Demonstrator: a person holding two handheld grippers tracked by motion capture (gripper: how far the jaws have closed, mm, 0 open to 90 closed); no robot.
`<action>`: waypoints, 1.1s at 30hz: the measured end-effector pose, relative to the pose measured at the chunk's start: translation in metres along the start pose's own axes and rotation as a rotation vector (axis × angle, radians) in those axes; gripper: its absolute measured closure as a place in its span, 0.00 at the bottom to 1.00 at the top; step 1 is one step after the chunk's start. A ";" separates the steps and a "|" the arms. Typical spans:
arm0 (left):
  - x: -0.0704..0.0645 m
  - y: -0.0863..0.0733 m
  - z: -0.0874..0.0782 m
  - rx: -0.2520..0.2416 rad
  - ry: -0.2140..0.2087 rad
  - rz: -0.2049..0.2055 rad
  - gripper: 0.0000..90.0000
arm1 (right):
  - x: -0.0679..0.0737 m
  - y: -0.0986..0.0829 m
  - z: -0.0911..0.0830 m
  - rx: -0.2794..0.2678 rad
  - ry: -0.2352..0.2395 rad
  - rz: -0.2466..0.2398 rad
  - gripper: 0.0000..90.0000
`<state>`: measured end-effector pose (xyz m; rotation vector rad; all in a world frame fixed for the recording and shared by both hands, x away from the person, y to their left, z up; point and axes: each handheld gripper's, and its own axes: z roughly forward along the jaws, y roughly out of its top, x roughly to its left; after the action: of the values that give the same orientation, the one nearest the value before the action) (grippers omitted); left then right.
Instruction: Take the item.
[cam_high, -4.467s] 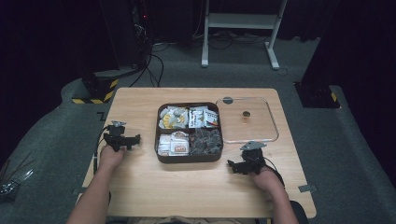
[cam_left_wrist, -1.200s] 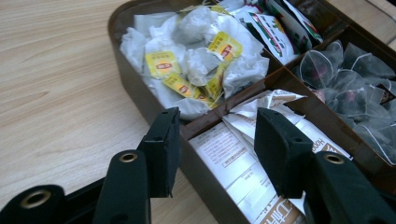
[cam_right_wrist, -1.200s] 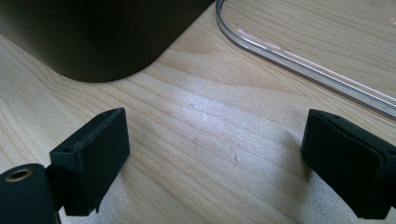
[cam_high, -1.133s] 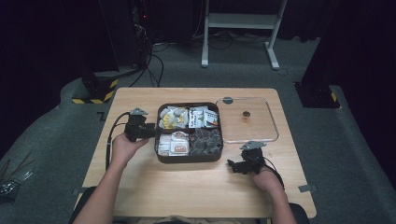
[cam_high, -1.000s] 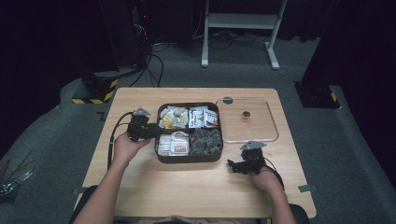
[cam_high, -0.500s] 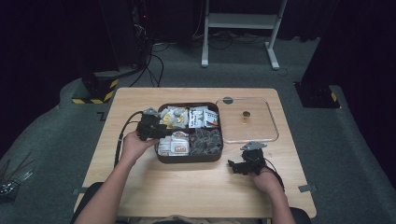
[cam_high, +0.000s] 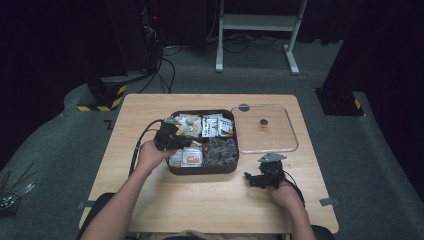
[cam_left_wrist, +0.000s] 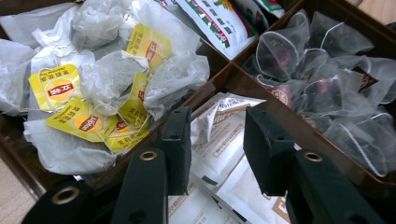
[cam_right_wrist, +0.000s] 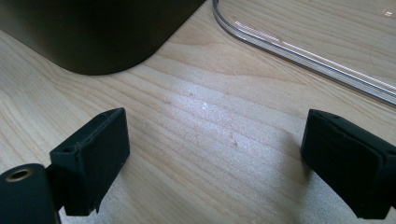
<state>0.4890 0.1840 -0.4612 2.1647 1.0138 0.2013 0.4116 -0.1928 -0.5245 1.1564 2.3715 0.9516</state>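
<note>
Left tongs (cam_left_wrist: 212, 149) now hover half-open over sachets (cam_left_wrist: 219, 140).

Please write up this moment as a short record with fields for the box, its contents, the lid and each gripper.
box: dark four-compartment box mid-table, open
contents: yellow-tagged tea bags; printed sachets; white paper packets; clear mesh pyramid bags
lid: clear lid flat on the table, right of the box, apart from it
left gripper: jaws open, over the white paper packets, holding nothing
right gripper: jaws wide open, low over the bare wooden table near the box corner, holding nothing
</note>
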 end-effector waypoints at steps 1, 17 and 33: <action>0.000 0.000 0.001 0.005 0.005 0.005 0.70 | 0.000 0.000 0.000 0.000 0.000 0.000 0.09; 0.001 -0.001 0.011 0.059 0.039 0.062 0.86 | 0.001 -0.001 -0.001 0.002 -0.001 0.002 0.09; 0.002 0.002 0.010 0.068 0.022 0.040 0.95 | 0.001 -0.001 -0.001 0.002 -0.003 0.004 0.09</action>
<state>0.4957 0.1785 -0.4676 2.2504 1.0034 0.2128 0.4104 -0.1927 -0.5244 1.1629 2.3689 0.9489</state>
